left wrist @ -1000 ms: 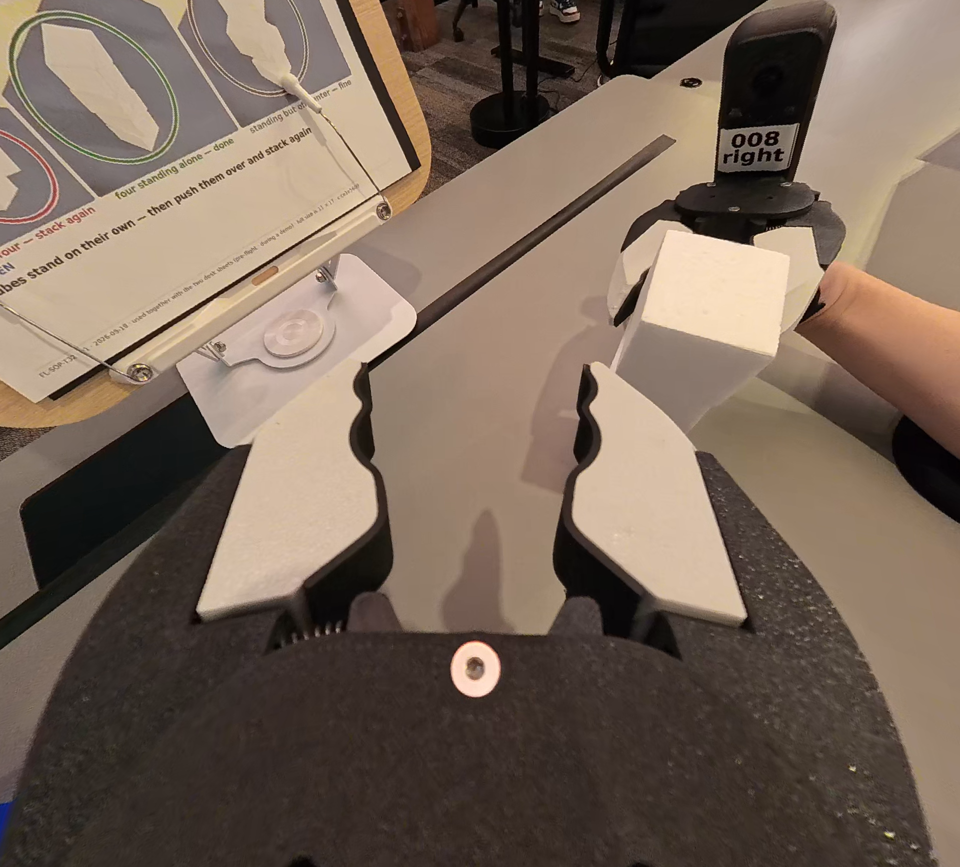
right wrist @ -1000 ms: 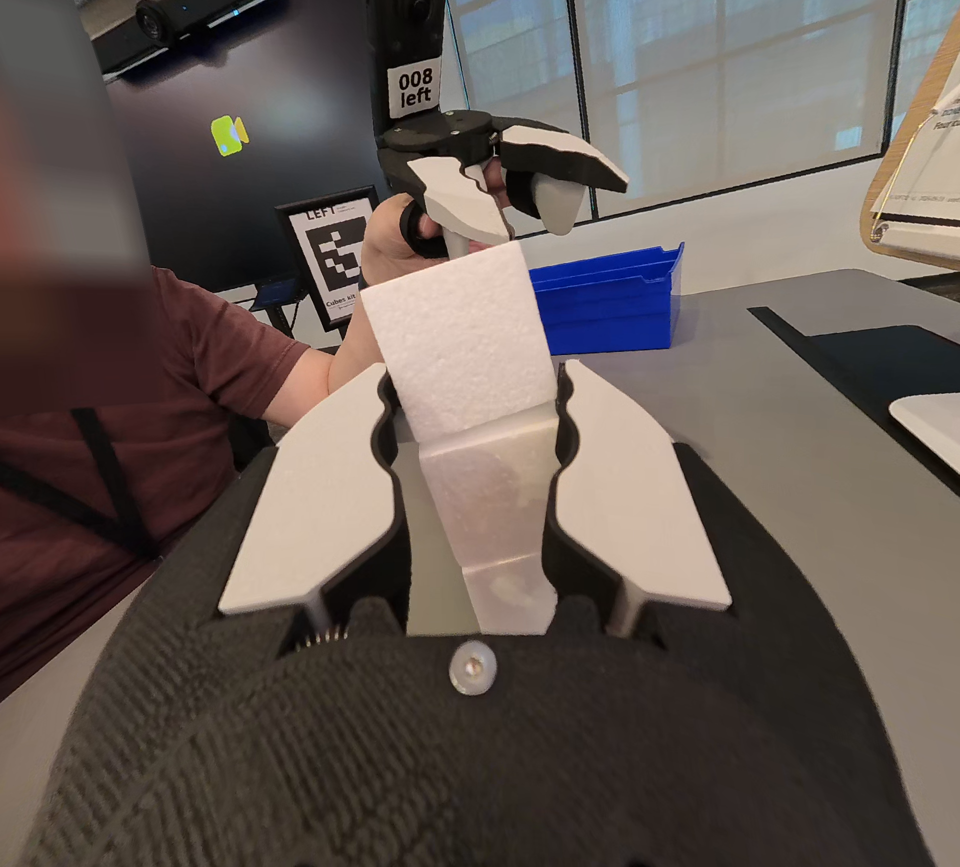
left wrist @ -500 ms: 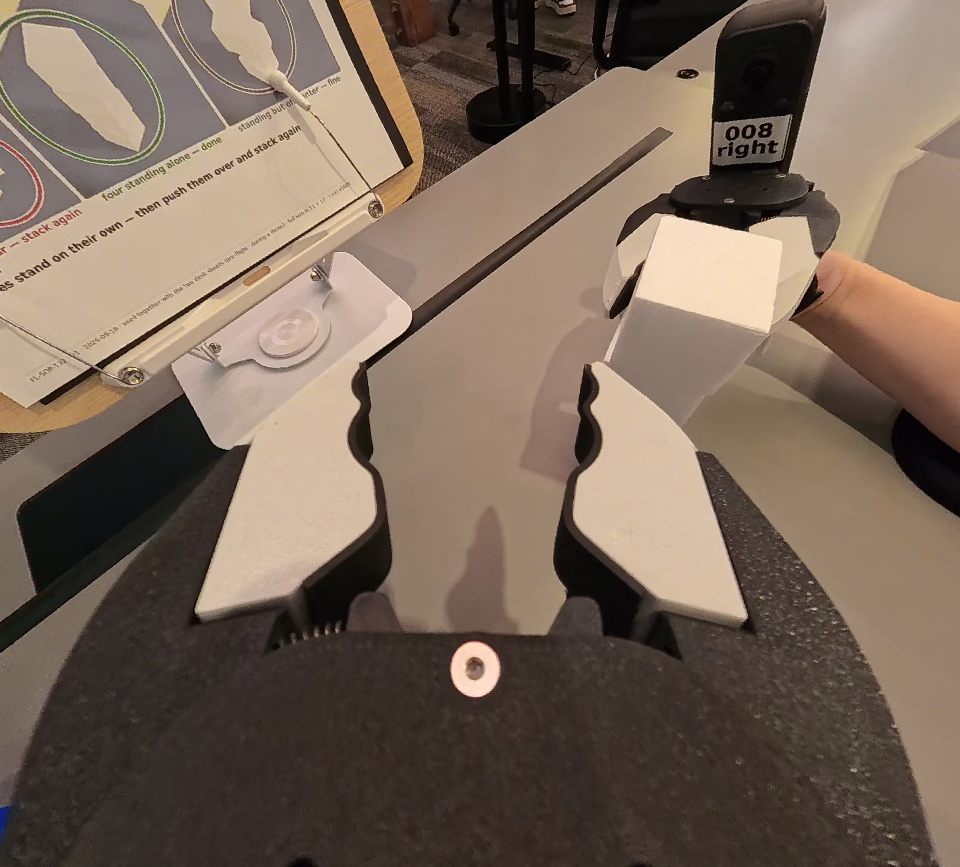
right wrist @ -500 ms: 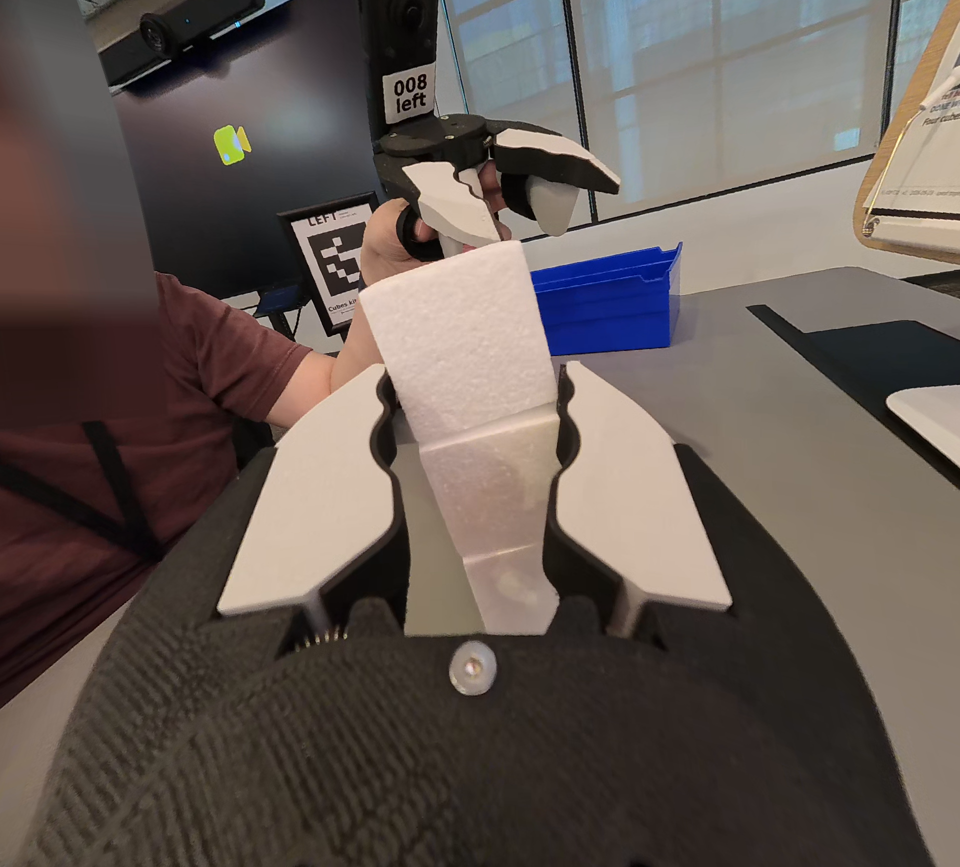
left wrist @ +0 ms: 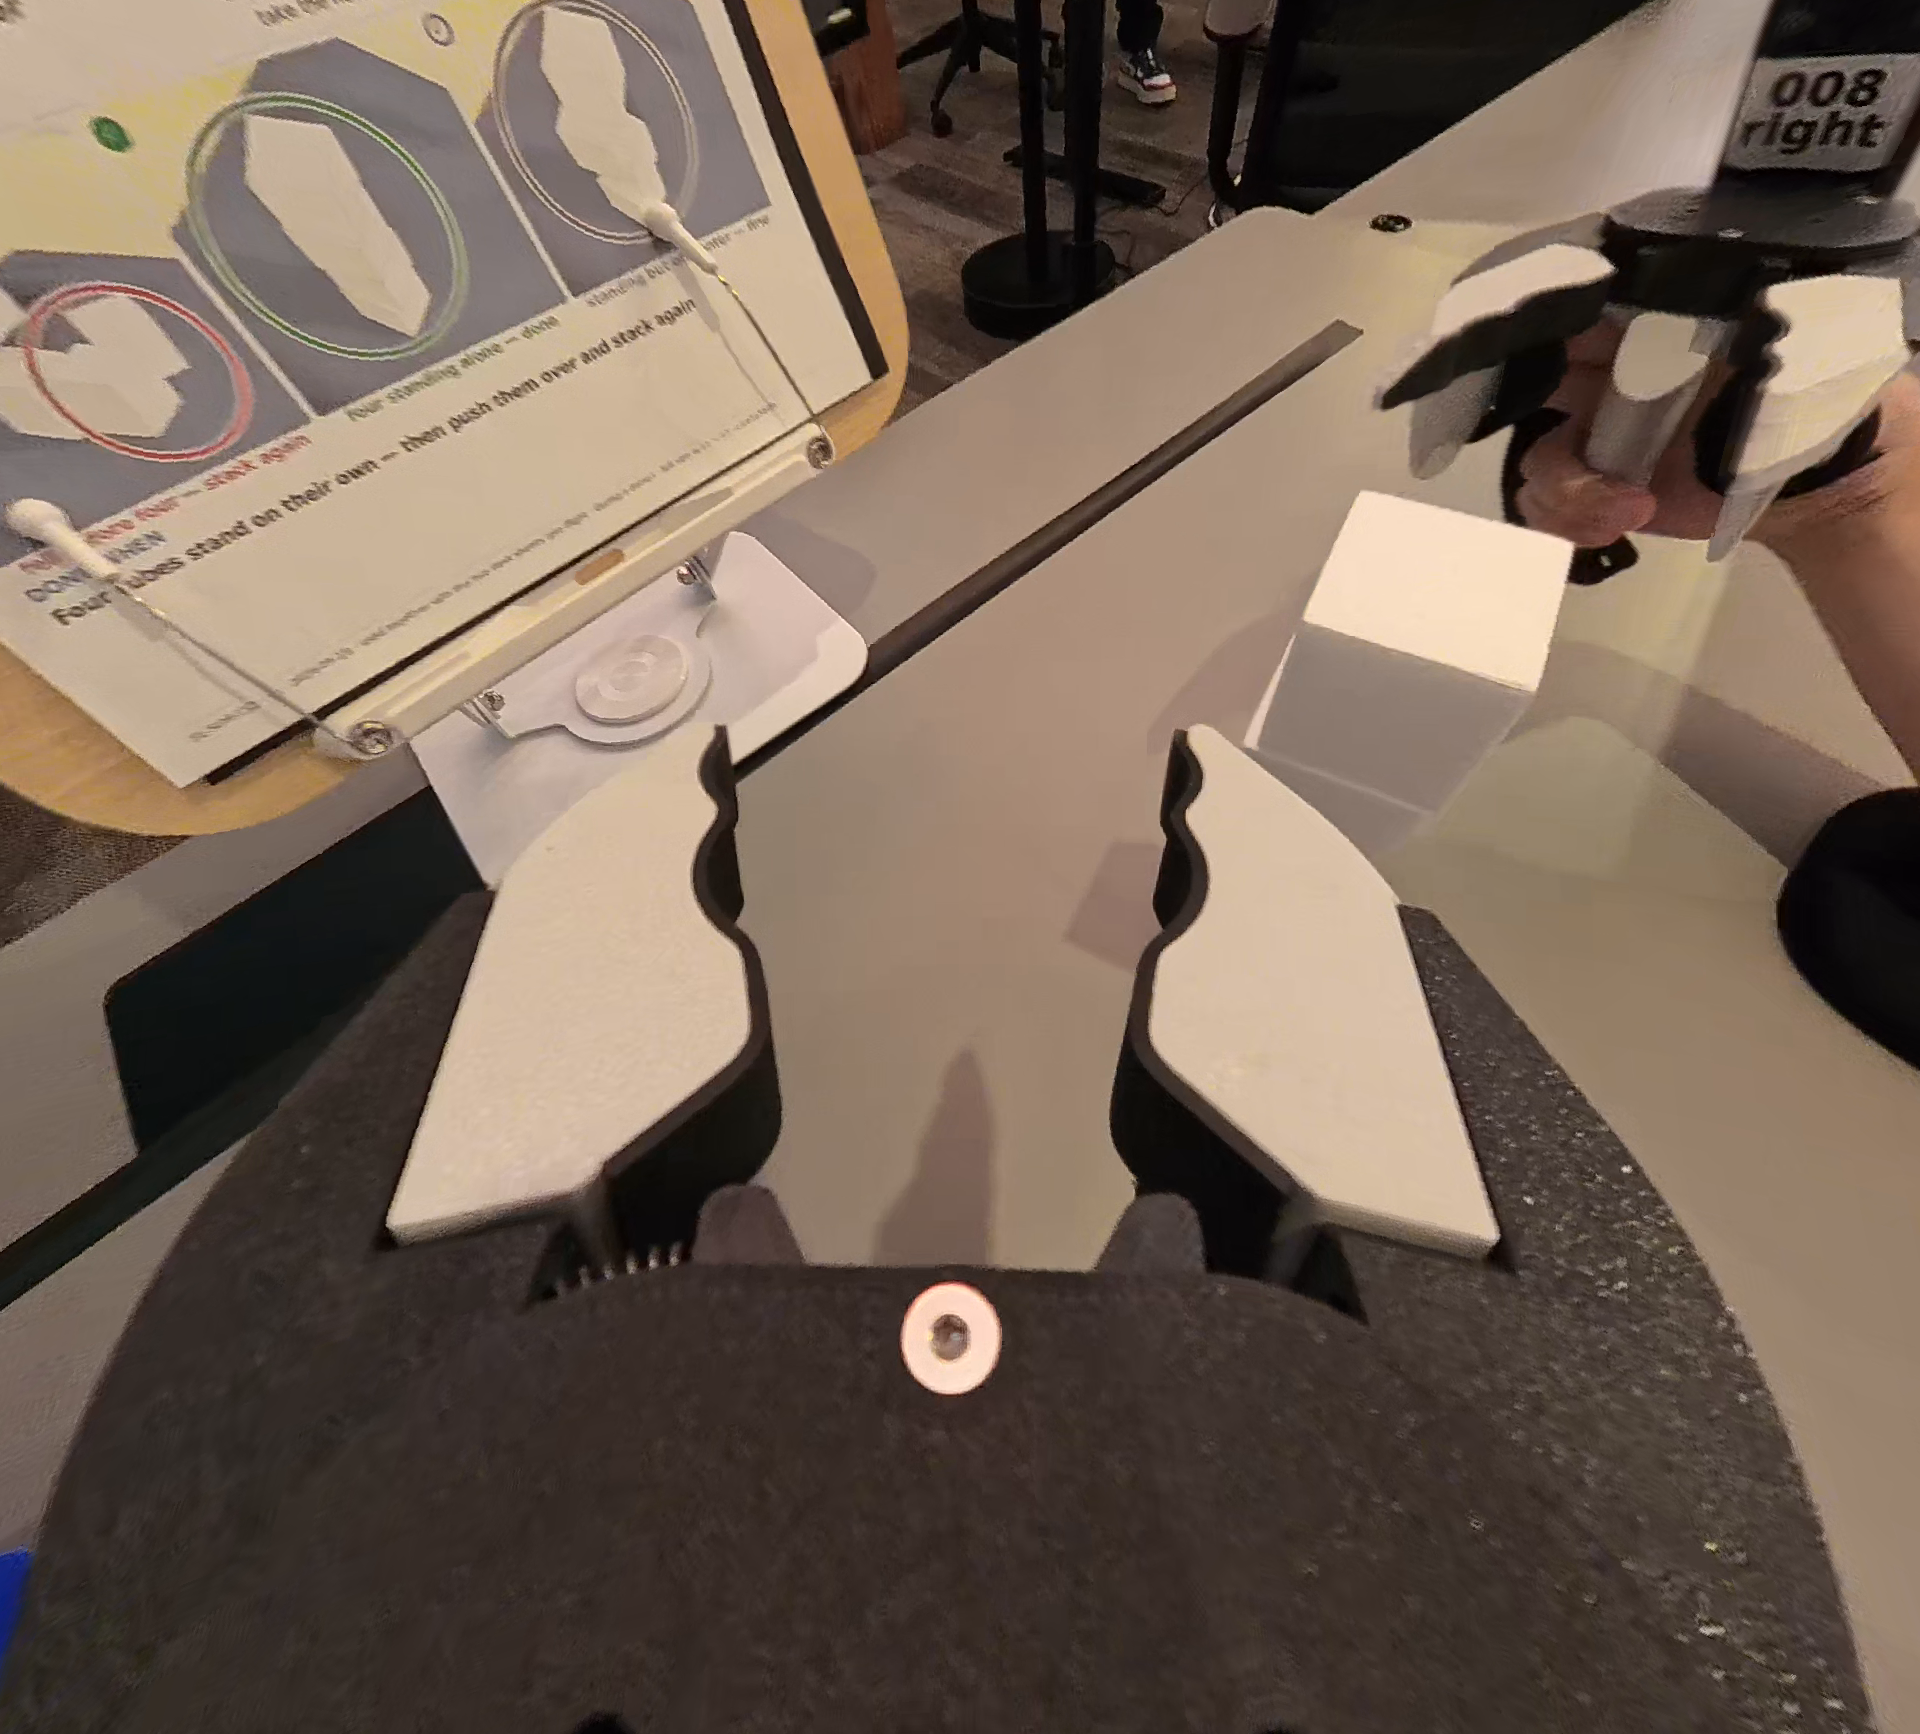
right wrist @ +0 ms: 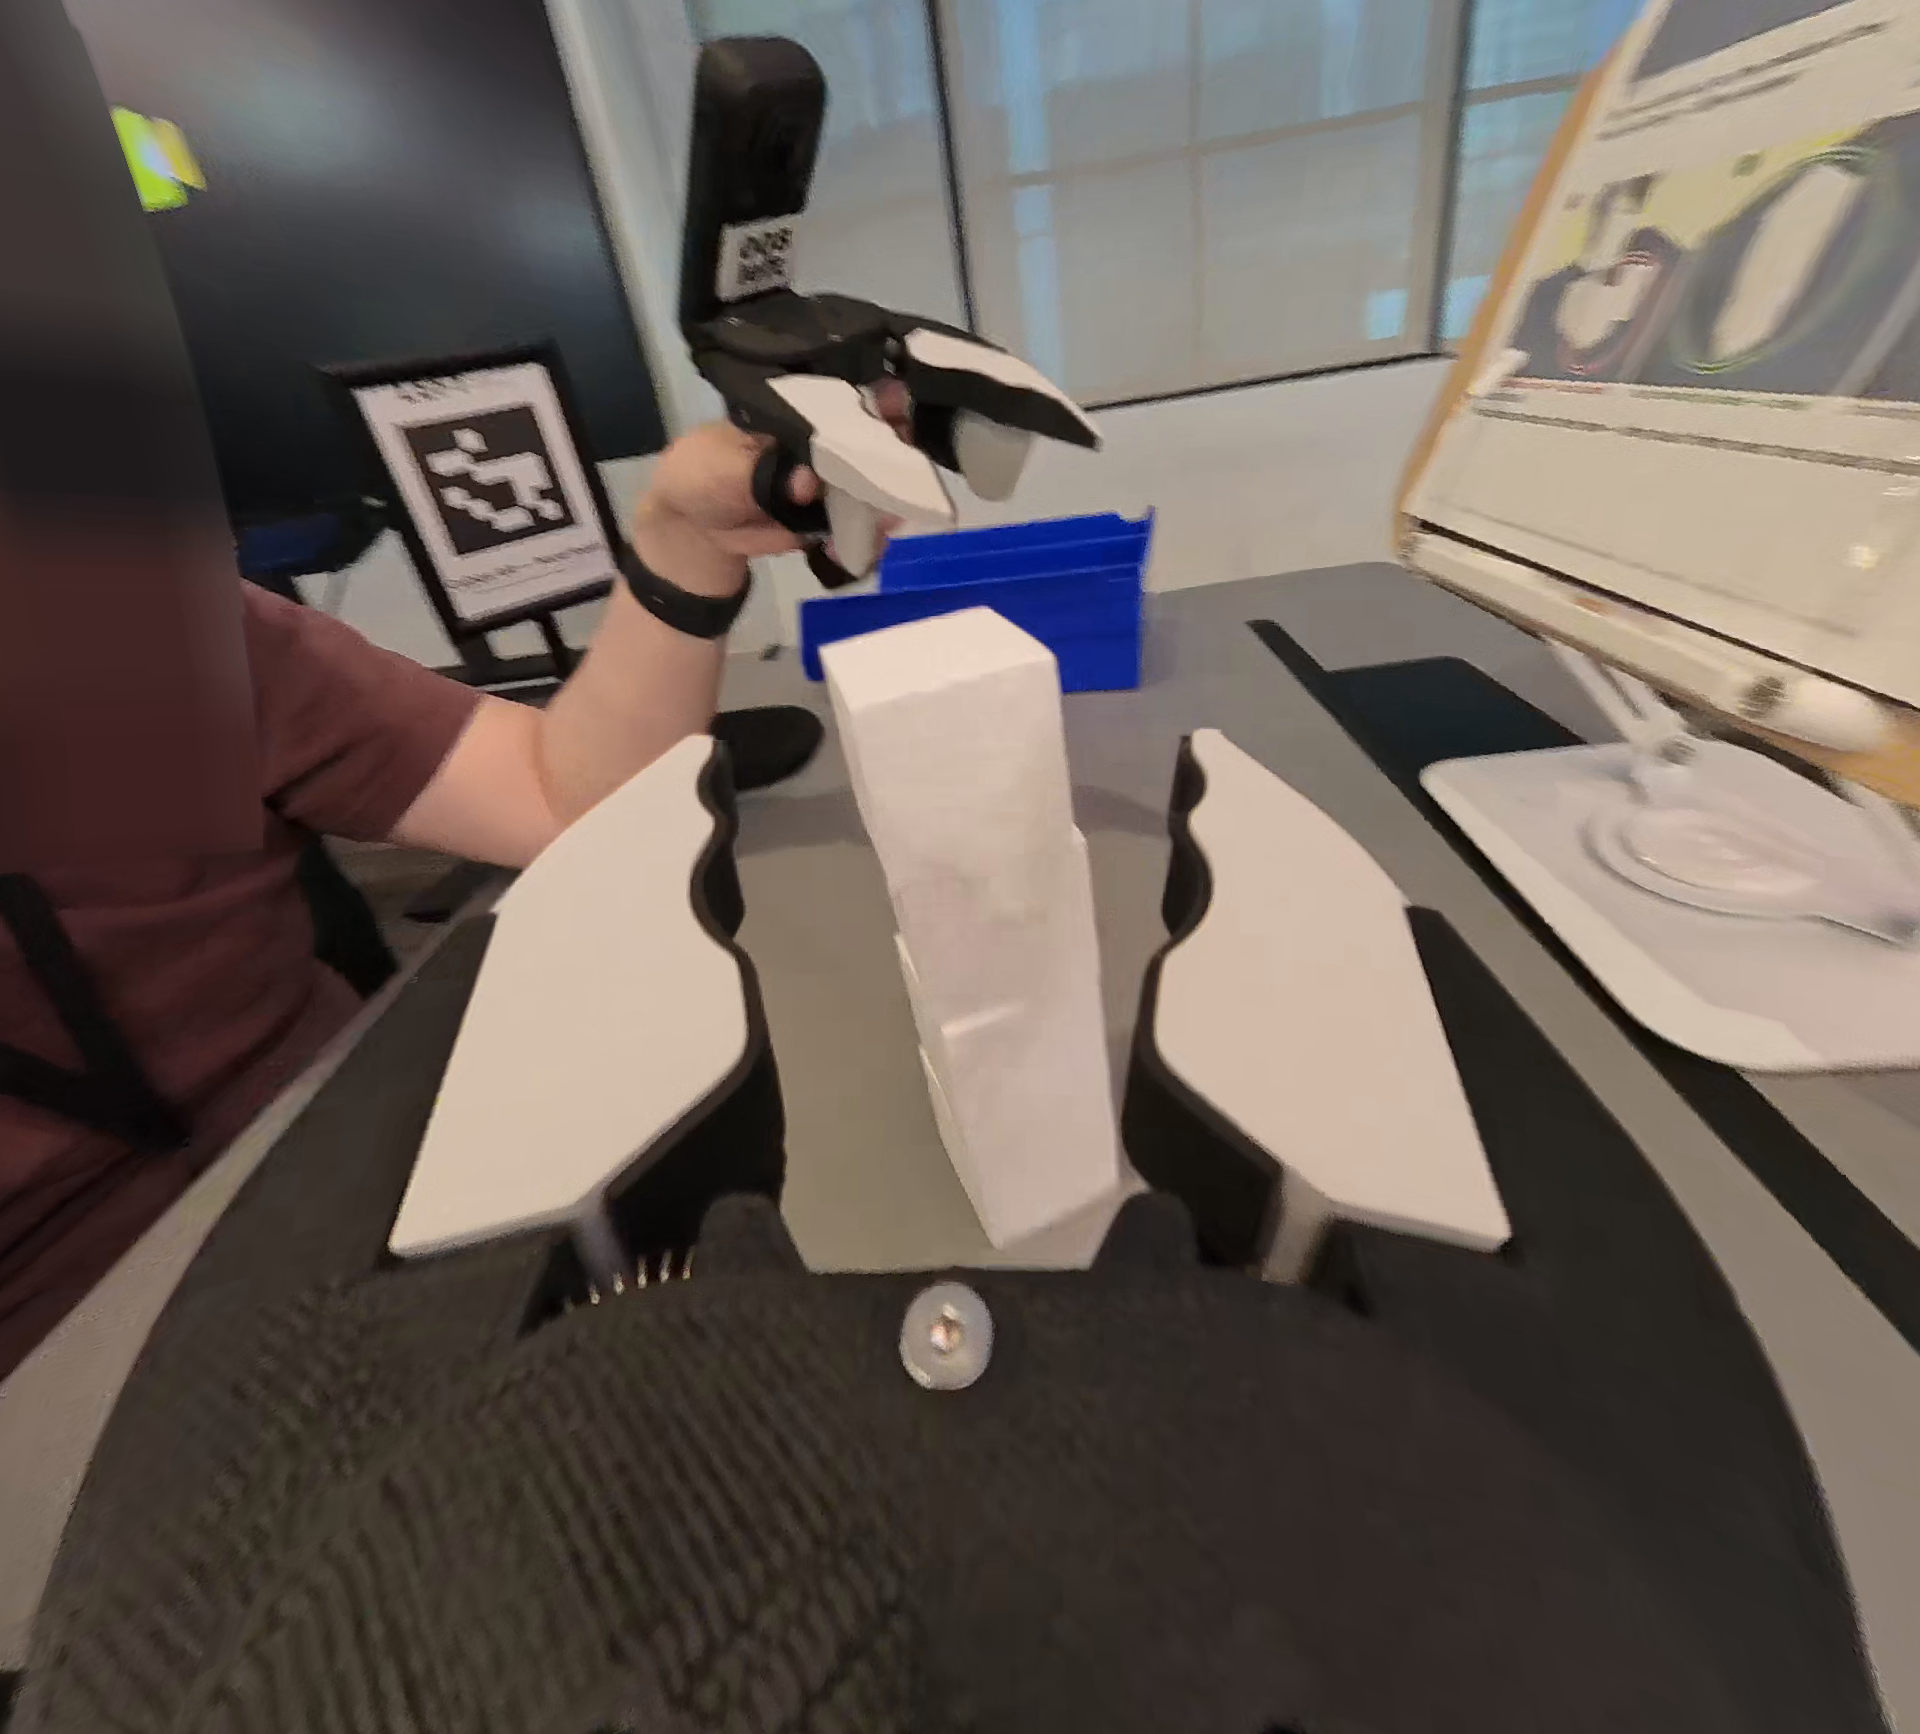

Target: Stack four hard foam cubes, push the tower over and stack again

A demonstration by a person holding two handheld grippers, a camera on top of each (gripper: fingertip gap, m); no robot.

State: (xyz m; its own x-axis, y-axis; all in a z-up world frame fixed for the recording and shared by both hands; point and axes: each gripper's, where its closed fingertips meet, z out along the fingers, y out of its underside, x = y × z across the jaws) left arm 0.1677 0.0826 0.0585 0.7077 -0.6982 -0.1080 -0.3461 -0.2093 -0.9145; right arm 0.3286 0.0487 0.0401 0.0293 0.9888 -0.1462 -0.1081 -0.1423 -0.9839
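Tongs fill the foreground of both wrist views, and both pairs stand wide apart with nothing between them. In the right wrist view the right tongs [right wrist: 951,863] frame a tower of white foam cubes [right wrist: 977,915] that stands free on the grey table [right wrist: 1226,656], touching neither finger. Four cubes can be counted in it, each slightly offset from the one below, and the top cube [right wrist: 940,676] sits upright. The view is smeared by motion, so the seams lower down are hard to read.

In the left wrist view the left tongs [left wrist: 951,863] hang over bare table, and the tower rises just beyond the tip of their right finger. Only its top cube and part of the one below show clearly here. Above and a little past the tower hovers the right pair, gripped by a hand [left wrist: 1600,489], clear of the cubes.

Farther out in the right wrist view, the left pair is held up in the air by the person's other hand [right wrist: 707,489], which wears a dark wristband [right wrist: 681,604]. Behind the tower sits a blue bin [right wrist: 997,604] on the table. To the right, a printed instruction sheet [right wrist: 1683,313] leans on a wooden board carried by a white stand [right wrist: 1662,936]. At the back stand a marker card [right wrist: 483,479], a dark screen and tall windows [right wrist: 1195,74].
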